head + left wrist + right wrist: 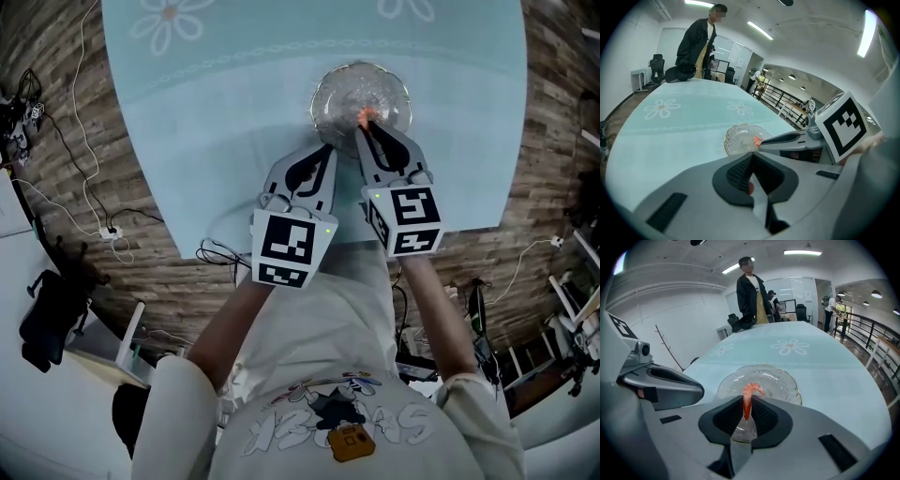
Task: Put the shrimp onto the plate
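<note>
Risk: skewed or early release could let shrimp (751, 389) slide off plate (787, 380) rim onto tablecloth (216, 141) (slim, likely slippery body).
Right gripper (747, 398), frame centre: clenched on shrimp, over glass plate; contact with plate unclear.
Shrimp: orange-red, curled end beyond jaw tips.
Left gripper (751, 158), lower centre: clenched, nothing held.
</note>
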A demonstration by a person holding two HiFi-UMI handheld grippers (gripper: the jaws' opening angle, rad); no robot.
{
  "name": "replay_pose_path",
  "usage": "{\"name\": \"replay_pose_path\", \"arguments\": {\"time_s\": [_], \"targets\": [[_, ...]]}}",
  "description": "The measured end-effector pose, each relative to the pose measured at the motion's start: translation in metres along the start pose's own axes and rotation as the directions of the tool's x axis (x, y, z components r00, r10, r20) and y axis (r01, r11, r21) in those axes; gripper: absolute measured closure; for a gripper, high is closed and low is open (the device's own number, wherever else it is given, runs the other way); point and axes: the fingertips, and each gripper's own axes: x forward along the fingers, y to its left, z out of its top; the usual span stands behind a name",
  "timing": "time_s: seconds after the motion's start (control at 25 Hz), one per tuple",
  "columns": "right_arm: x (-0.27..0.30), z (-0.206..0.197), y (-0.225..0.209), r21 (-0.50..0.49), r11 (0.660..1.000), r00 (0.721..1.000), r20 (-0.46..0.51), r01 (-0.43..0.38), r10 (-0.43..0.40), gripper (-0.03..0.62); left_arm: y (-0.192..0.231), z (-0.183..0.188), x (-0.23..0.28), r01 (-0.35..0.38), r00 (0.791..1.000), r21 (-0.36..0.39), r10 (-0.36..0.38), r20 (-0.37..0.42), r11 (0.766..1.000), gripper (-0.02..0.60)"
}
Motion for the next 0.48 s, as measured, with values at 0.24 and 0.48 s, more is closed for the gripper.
{"name": "replay_pose_path", "arguments": {"time_s": [0.24, 0.48], "targets": [[0.006, -0.004, -0.003, -0.023, 0.999, 0.996, -0.076, 0.04, -0.041, 0.525, 0.006, 0.0, 0.002, 0.007, 1.0, -0.007, -0.007, -0.011, 1.0, 0.574], [0.008, -0.006, -0.006, -0.014, 0.999, 0.993, -0.108, 0.044, -0.045, 0.523, 0.011, 0.002, 0.005, 0.004, 1.0, -0.015, -0.004, -0.011, 1.0, 0.574]]}}
